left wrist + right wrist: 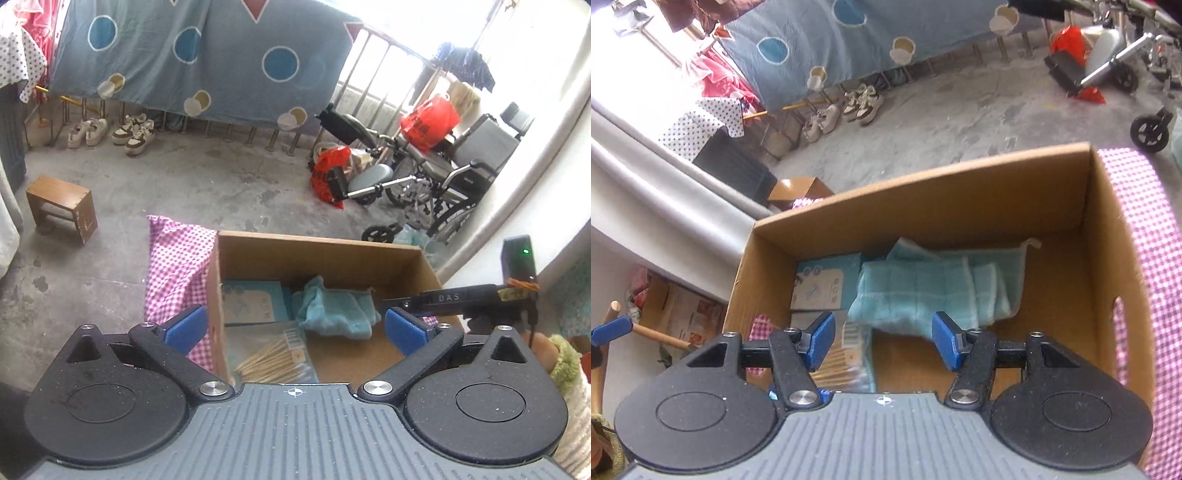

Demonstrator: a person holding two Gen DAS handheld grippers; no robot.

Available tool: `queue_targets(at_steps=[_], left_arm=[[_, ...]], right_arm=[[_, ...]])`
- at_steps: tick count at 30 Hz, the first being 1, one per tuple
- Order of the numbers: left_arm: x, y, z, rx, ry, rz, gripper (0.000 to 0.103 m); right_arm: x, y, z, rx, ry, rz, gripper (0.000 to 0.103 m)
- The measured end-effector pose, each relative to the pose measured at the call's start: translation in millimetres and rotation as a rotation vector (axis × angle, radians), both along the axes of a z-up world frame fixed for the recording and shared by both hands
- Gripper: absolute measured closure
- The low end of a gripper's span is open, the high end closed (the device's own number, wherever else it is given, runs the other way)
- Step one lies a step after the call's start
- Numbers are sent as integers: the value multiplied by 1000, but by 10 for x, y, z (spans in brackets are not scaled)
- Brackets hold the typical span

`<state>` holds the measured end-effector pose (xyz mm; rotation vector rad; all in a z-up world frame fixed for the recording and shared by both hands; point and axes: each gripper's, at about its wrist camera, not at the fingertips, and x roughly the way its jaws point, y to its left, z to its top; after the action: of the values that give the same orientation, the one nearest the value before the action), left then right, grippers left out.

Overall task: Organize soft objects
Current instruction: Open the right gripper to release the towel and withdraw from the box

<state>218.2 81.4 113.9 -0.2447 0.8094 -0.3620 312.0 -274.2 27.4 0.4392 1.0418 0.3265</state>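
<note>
A folded teal towel (923, 288) lies inside an open cardboard box (923, 199); it also shows in the left wrist view (336, 310), in the box (317, 251). My right gripper (882, 341) is open and empty, just above the towel's near edge inside the box. My left gripper (295, 330) is open and empty, spread wide over the box's near left corner. The right gripper's body (461, 299) reaches into the box from the right in the left wrist view.
The box also holds a teal booklet (822, 282) and a clear bag of wooden sticks (275, 360). It stands on a pink checked cloth (177, 262). On the concrete floor are a small wooden stool (61, 206), shoes (110, 133) and wheelchairs (424, 173).
</note>
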Motion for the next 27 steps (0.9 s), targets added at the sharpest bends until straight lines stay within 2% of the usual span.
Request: queue_targets(at_steps=[3, 7, 10, 14, 19, 27], left_arm=[[-322, 205, -182, -27, 5, 54, 0], [-714, 493, -565, -100, 16, 155, 0], [-883, 656, -824, -157, 41, 216, 0], [-999, 771, -1052, -146, 57, 243, 0], [-1086, 817, -1214, -62, 67, 239, 0], [-1125, 792, -1286, -55, 50, 205, 0]], right_arm=[[51, 148, -203, 44, 83, -8, 37], [203, 265, -583, 116, 211, -59, 37], [334, 341, -807, 114, 269, -94, 37], [493, 341, -1010, 129, 299, -143, 35], [597, 337, -1001, 134, 263, -177, 36], [582, 356, -975, 108, 214, -188, 36]])
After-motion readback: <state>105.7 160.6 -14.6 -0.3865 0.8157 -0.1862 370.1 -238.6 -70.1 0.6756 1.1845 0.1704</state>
